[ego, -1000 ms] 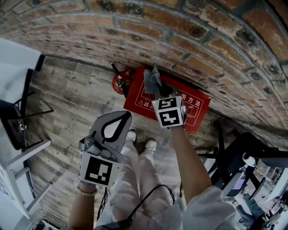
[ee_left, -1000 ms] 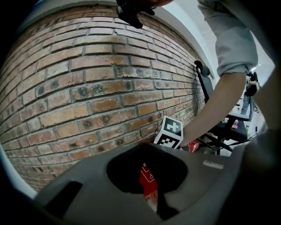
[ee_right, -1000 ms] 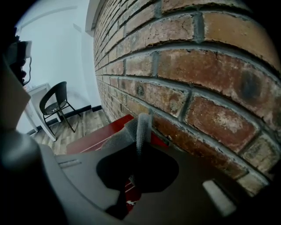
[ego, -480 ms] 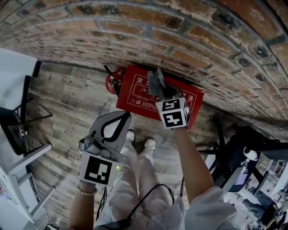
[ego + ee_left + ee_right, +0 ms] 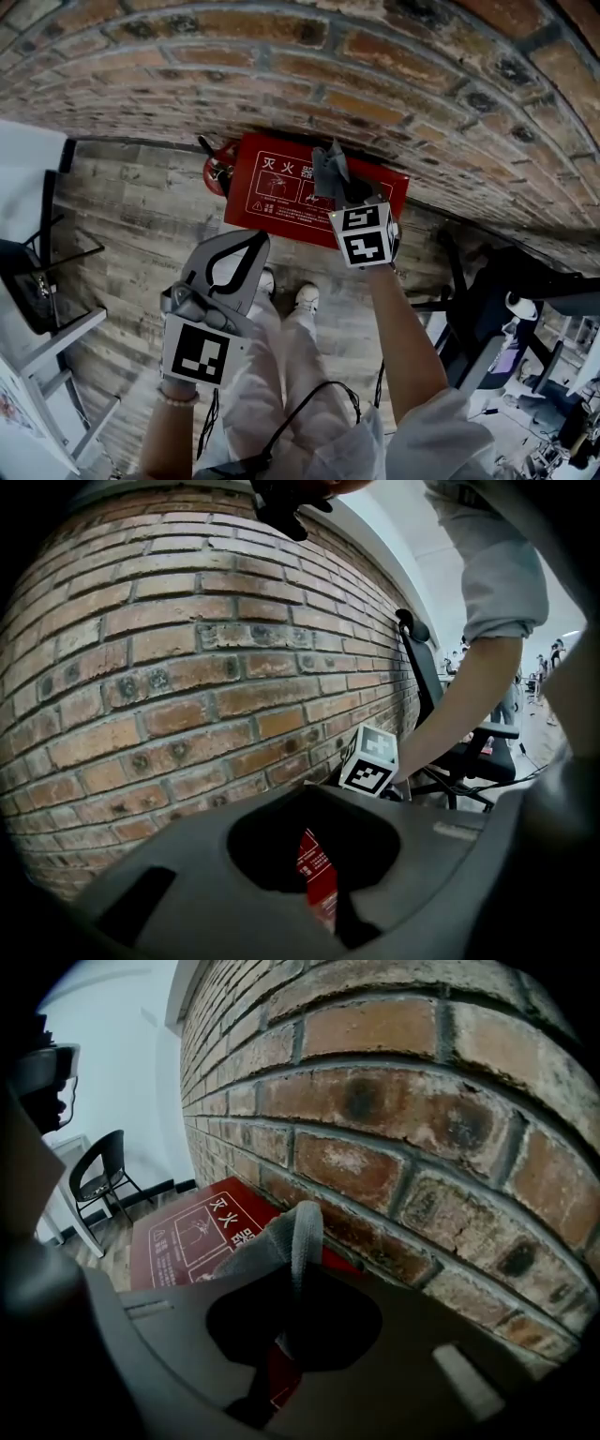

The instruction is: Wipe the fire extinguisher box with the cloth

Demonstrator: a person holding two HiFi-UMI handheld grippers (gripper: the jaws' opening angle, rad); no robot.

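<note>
**Station condition**

1. Task object. The fire extinguisher box (image 5: 281,187) lies at upper centre of the head view. It stands on the floor (image 5: 131,216) at the foot of the brick wall (image 5: 375,75), with its printed red face turned up. A fire extinguisher (image 5: 217,172) sits just beside its left end.

2. Right tongs (image 5: 342,195). The jaws are clamped on the grey cloth (image 5: 328,167). The right gripper view shows a fold of cloth pinched in the jaw slot. The free part rises past the tips toward the box edge nearest the wall. The arm is extended so that the cloth sits over the upper right part of the red face. Judgement: this grip leaves a loose pad of fabric ahead of the jaws, so fabric rather than hard jaw meets the box. No view confirms whether the cloth touches the surface of the box.

3. Left tongs (image 5: 255,244). The jaws are together with nothing between them. Only a strip of the red box shows through the jaw opening in the left gripper view. The tool is held low, at lower left of centre in the head view, well apart from the box. Judgement: it is parked clear of the wiping path and has no part in this step.

4. Progress. Judgement: the wipe is at the wall-side edge, and most of the printed face is not under the cloth.
</note>
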